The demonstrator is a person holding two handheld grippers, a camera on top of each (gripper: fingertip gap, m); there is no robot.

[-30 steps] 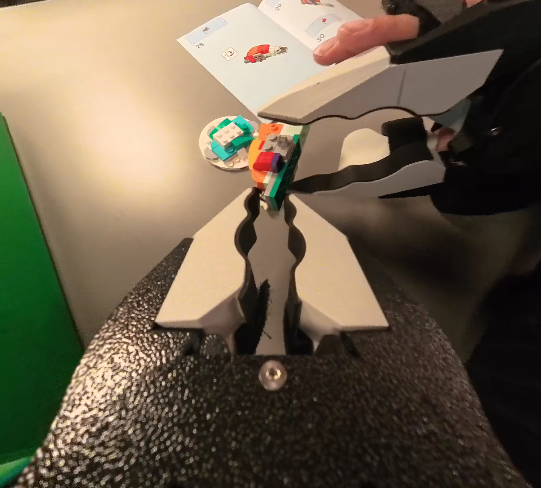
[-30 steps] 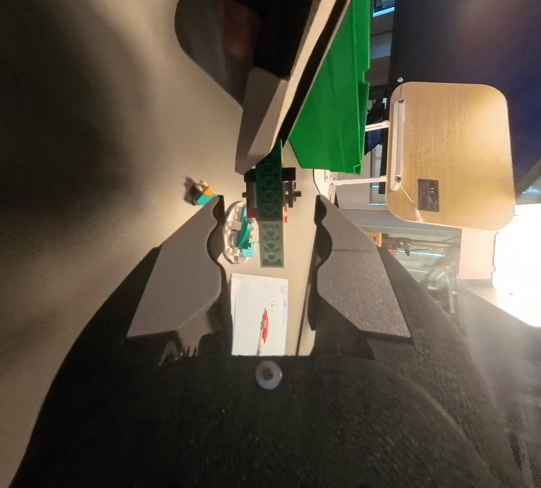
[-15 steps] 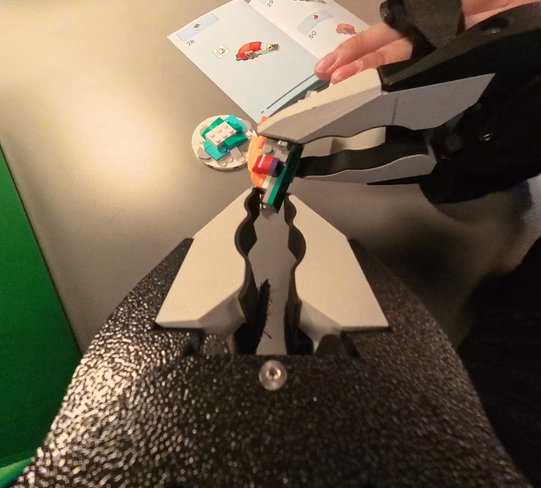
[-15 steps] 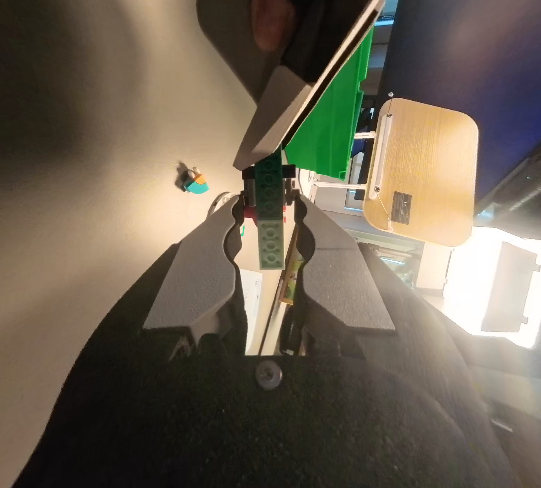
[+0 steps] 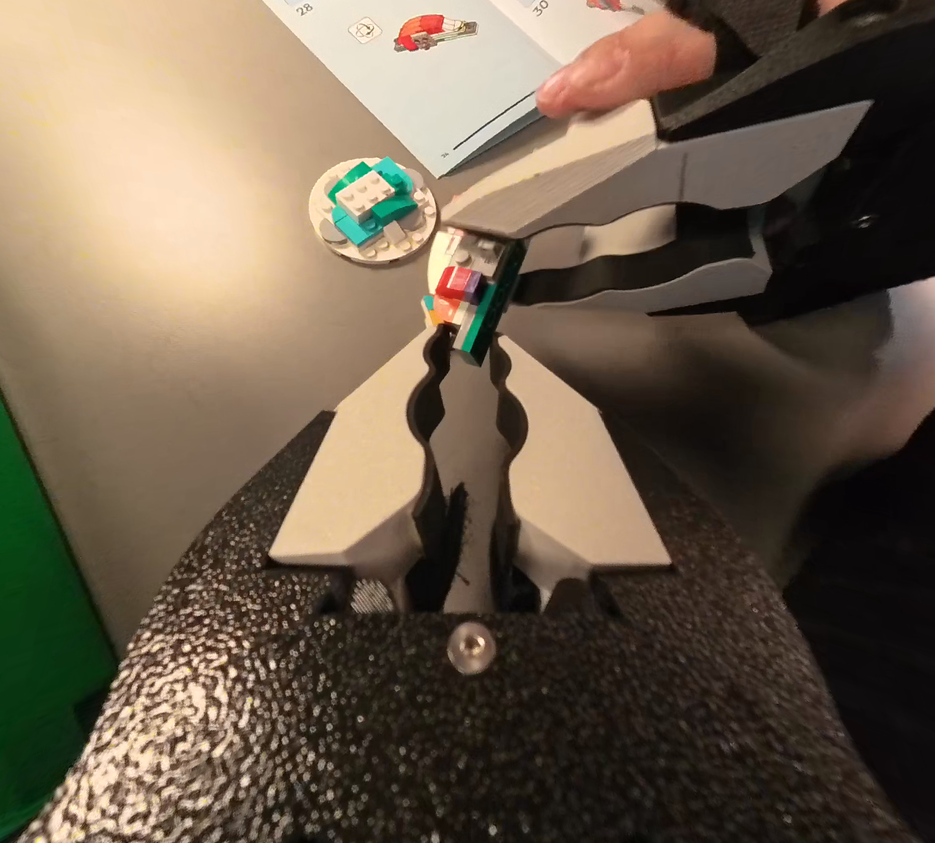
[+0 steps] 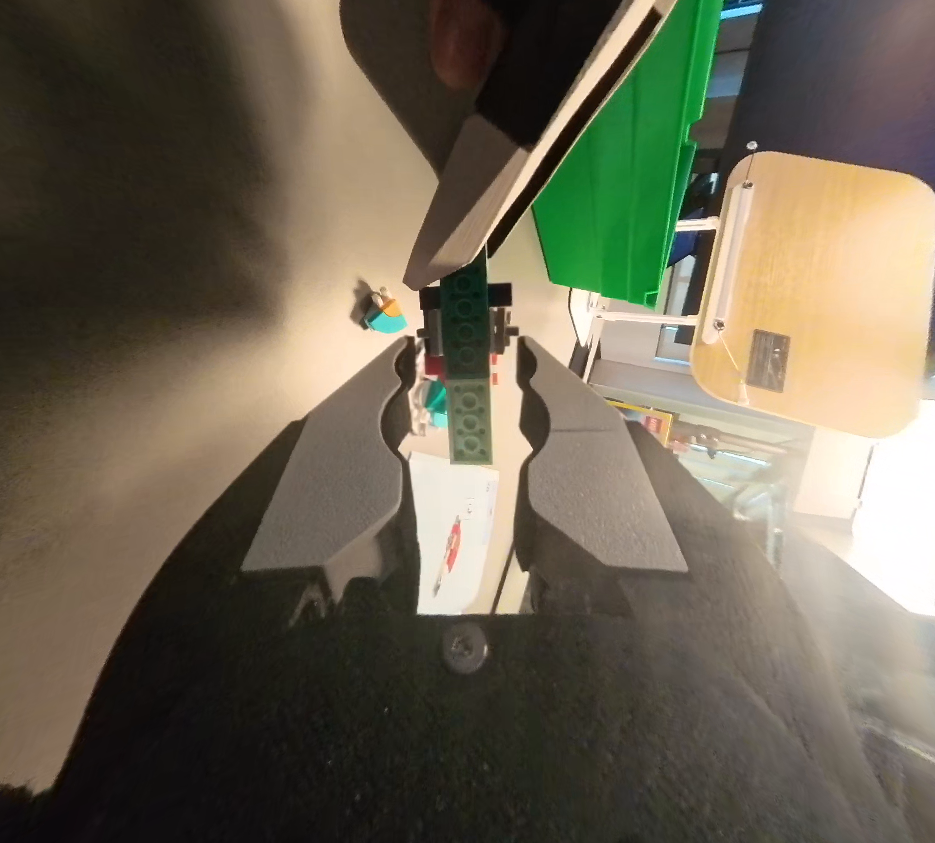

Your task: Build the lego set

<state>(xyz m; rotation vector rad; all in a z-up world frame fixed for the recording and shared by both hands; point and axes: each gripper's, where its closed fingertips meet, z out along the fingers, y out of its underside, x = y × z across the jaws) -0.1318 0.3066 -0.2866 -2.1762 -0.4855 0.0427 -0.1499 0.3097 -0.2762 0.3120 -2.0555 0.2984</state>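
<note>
A small lego model [image 5: 468, 297] has a green plate with red, purple, orange and grey bricks on it. It is held in the air between both grippers. My left gripper [image 5: 466, 338] is shut on its lower end. My right gripper [image 5: 483, 262] comes in from the right and is shut on its upper part. In the right wrist view my right gripper [image 6: 464, 343] has a finger on each side of the green plate's underside [image 6: 468, 363]. One finger [image 6: 470, 211] of the left gripper reaches down to the plate's far end.
A round white plate with teal, green and white bricks [image 5: 372, 211] lies on the grey table [image 5: 152, 161]. An open instruction booklet [image 5: 420, 34] is behind it. A small teal and orange piece [image 6: 384, 318] lies apart. A green bin [image 5: 30, 565] stands at the left edge.
My right gripper was open around the model one second ago. It has since shut on it and stays shut. The left gripper keeps its hold, and the model has tilted slightly.
</note>
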